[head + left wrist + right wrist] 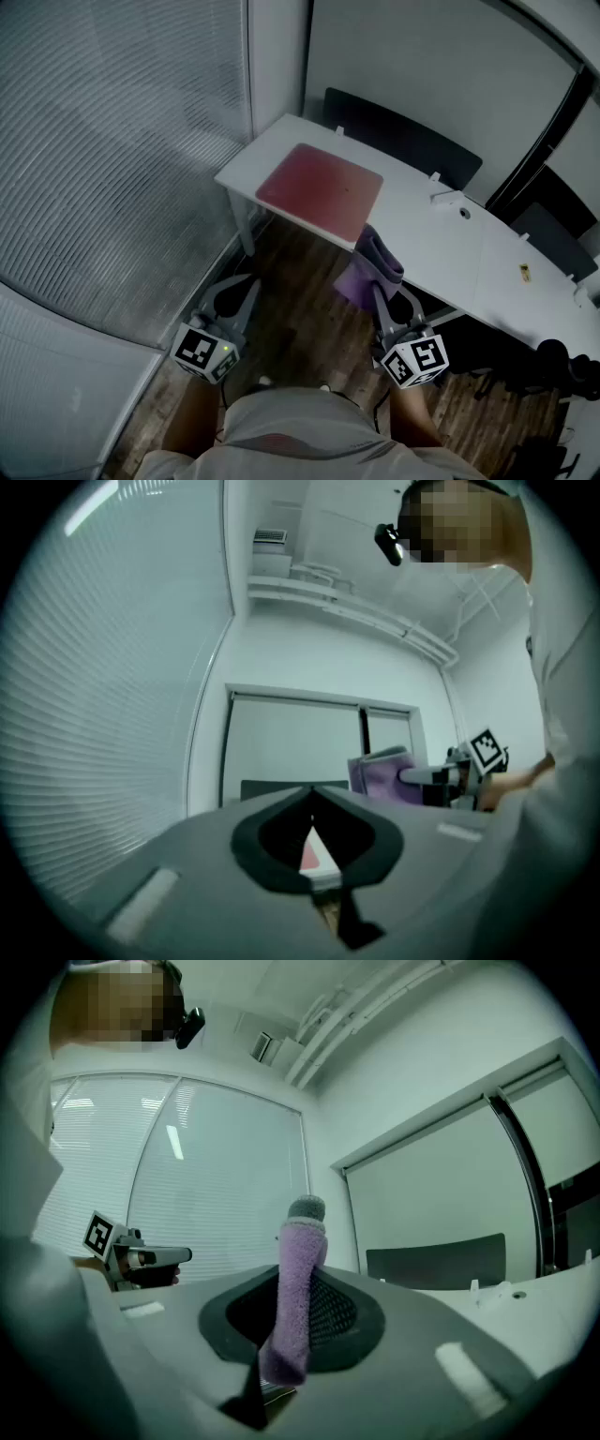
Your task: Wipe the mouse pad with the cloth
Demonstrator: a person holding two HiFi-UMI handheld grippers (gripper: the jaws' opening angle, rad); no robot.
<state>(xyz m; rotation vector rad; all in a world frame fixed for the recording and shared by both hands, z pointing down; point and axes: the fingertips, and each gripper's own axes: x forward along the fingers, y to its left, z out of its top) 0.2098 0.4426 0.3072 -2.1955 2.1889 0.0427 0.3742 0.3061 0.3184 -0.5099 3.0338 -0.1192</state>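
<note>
A red mouse pad [320,191] lies flat near the left end of the white table [441,248]. My right gripper [382,284] is below the table's front edge, shut on a purple cloth [372,265] that stands up from its jaws. In the right gripper view the cloth [294,1288] hangs folded between the jaws. My left gripper [236,291] is lower left over the floor, shut and holding nothing. A sliver of the mouse pad [307,857] shows through its jaws, with the cloth [382,773] to the right.
Black chairs [403,137] stand behind the table. A small white object [448,198] and a small yellow item [525,272] lie on the table to the right. Window blinds [112,141] fill the left. Dark wood floor [295,323] is below the grippers.
</note>
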